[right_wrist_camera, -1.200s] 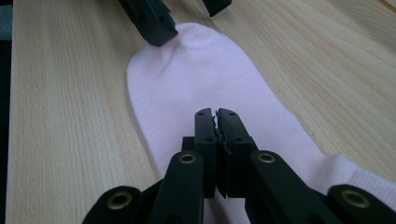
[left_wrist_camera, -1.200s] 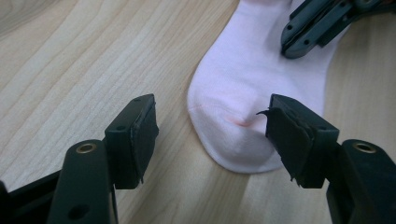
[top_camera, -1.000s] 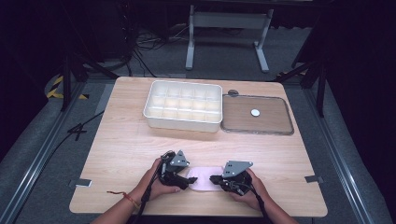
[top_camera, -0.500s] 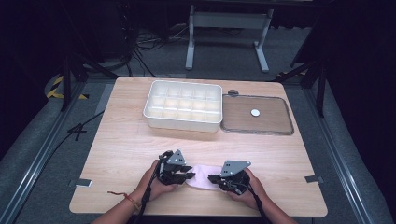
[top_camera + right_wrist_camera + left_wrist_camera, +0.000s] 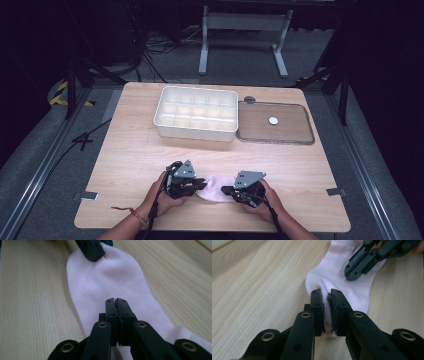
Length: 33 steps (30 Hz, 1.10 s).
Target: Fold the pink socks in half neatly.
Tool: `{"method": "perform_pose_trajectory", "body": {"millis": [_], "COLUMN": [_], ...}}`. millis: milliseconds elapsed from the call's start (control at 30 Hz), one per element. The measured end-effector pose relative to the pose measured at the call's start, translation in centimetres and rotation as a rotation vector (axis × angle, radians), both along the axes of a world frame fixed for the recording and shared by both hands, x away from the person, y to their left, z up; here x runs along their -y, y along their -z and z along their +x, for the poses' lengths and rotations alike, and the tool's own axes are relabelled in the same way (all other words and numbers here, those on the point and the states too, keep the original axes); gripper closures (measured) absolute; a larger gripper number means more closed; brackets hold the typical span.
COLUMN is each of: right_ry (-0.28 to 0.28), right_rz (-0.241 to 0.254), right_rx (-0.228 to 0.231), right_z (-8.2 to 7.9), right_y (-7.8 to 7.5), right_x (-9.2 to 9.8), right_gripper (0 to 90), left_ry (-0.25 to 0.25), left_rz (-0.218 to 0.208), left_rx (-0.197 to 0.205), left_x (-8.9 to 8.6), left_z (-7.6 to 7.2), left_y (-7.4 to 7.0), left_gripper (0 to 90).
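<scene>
Pale pink and soft, a small sock (image 5: 217, 187) lies flat on the near part of the light wooden table (image 5: 125, 155), between the person's two hands. The left gripper (image 5: 326, 298) has its jaws pinched on a raised fold of the sock's rounded toe end, with a thin strip of fabric bunched between them. The right gripper (image 5: 116, 301) rests over the middle of the sock with its jaws pressed together; whether any fabric is caught between them is hard to tell from its own view, since the cloth beneath looks smooth. In the high view the left hand (image 5: 165, 197) and the right hand (image 5: 262, 200) come in from the near edge, each wrapped around its tool, and an orange band circles the left wrist. Toward the far side of the table stands a white compartmented tray (image 5: 196, 112), and just beside it on the right lies a clear flat lid (image 5: 275, 131) with a small white disc (image 5: 273, 120) on it.
</scene>
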State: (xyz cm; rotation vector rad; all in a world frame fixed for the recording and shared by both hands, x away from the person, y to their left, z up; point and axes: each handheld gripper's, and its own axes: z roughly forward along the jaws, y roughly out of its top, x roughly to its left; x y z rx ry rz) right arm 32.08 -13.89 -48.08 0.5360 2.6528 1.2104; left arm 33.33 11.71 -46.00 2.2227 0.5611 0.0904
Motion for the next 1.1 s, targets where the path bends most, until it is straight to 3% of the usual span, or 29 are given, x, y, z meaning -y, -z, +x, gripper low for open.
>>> {"method": "perform_pose_trajectory", "body": {"millis": [200,367,467,667,800,1033,1100], "right_ry": [-0.006,-0.008,-0.006,0.037,0.045,0.026,0.025], "right_rz": [-0.005,0.004,0.019,0.056,0.047,-0.036,-0.022], "right_rx": [0.007,0.009,0.000,0.048,0.033,0.008,0.006], "right_z": [0.6,0.8,0.9,1.0,1.2,1.5,1.6], "right_y": [0.0,0.0,-0.2,-2.1,-1.9,-0.5,-0.3], "right_x": [-1.2,-1.8,-1.5,0.9,1.3,0.6,0.5], "right_gripper": [88.9,88.9,88.0,88.2,88.2,88.6,88.7], "left_ry": [-0.018,-0.028,-0.031,-0.046,-0.045,-0.033,-0.027], "left_rz": [-0.033,-0.022,-0.016,-0.033,-0.030,-0.033,-0.027], "left_rx": [0.019,0.023,0.030,0.026,0.028,0.042,0.053], "left_x": [-0.3,-0.8,-1.1,-1.5,-1.5,-0.8,-0.4], "left_z": [-0.1,0.0,0.0,0.0,0.0,0.0,0.1], "left_y": [-0.7,-0.8,-1.0,-1.3,-1.3,-1.7,-1.9], "left_gripper": [81.8,82.1,82.4,82.4,82.3,82.1,82.1]}}
